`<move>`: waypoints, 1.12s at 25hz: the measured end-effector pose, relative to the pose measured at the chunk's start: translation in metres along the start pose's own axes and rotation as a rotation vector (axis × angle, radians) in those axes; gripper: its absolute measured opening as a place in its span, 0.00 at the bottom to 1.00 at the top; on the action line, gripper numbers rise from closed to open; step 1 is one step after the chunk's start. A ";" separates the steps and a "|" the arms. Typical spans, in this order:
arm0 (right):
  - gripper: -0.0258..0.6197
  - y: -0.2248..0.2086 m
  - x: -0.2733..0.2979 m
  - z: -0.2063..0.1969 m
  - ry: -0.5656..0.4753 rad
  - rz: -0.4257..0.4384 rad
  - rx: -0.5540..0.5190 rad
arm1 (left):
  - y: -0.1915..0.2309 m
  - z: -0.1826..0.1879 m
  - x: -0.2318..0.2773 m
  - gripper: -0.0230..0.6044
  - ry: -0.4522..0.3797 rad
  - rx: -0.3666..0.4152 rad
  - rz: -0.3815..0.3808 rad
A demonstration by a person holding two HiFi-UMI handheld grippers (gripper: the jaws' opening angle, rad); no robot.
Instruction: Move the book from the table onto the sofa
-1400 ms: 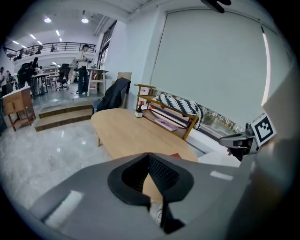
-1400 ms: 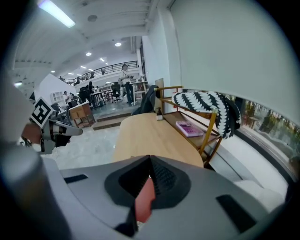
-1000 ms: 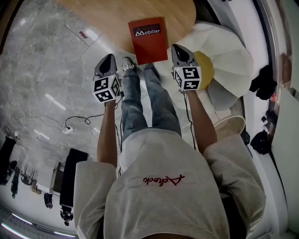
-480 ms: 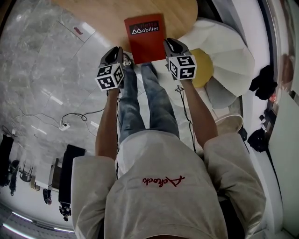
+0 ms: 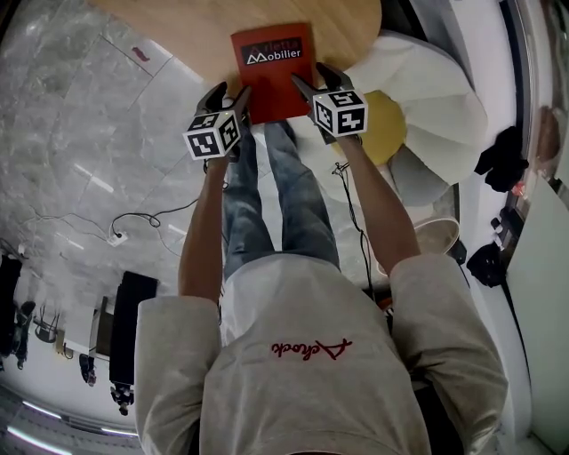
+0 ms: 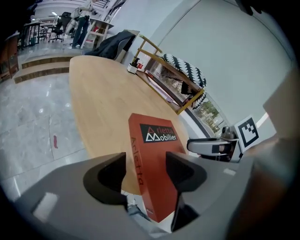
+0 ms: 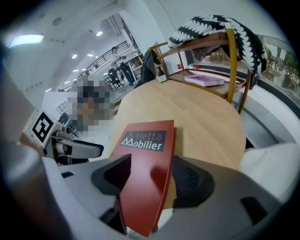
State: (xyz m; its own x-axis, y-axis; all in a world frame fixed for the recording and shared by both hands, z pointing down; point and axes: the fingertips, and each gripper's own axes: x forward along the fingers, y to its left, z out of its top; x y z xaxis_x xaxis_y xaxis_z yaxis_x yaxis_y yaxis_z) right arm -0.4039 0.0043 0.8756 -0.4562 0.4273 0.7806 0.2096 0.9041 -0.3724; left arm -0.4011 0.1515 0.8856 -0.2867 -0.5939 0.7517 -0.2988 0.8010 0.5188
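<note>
A red book (image 5: 271,67) with white lettering lies on the oval wooden table (image 5: 178,27), its near end sticking out over the table's edge. My left gripper (image 5: 228,92) is at the book's near left corner. In the left gripper view the spine edge of the book (image 6: 157,159) lies between the opening jaws of the left gripper (image 6: 145,173), with a gap to the pads. My right gripper (image 5: 313,80) is at the near right corner. There the book's (image 7: 145,159) page edge sits between the right gripper's (image 7: 151,180) opening jaws, unpressed. The white sofa (image 5: 427,98) stands at the right.
A yellow cushion (image 5: 387,124) lies on the sofa. A wooden rack with a black-and-white throw (image 7: 220,28) stands beyond the table's far end. The person's legs (image 5: 267,195) are below the table edge. Cables (image 5: 133,227) trail over the marble floor at the left.
Both grippers have come down and forward to the book's near corners. Their jaws, shut before, now stand apart around the book's edges.
</note>
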 end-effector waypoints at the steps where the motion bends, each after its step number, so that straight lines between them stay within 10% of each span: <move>1: 0.42 -0.001 0.004 -0.002 0.009 0.004 0.003 | -0.001 -0.001 0.004 0.44 0.005 -0.001 -0.008; 28: 0.45 -0.005 0.037 -0.026 0.091 0.080 0.070 | -0.007 -0.021 0.052 0.50 0.114 -0.017 -0.058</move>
State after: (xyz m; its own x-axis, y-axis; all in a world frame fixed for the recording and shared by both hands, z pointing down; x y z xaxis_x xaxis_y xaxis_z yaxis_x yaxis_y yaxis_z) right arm -0.3995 0.0159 0.9187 -0.3595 0.4996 0.7882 0.1794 0.8659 -0.4670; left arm -0.3946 0.1169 0.9299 -0.1636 -0.6276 0.7612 -0.2960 0.7672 0.5690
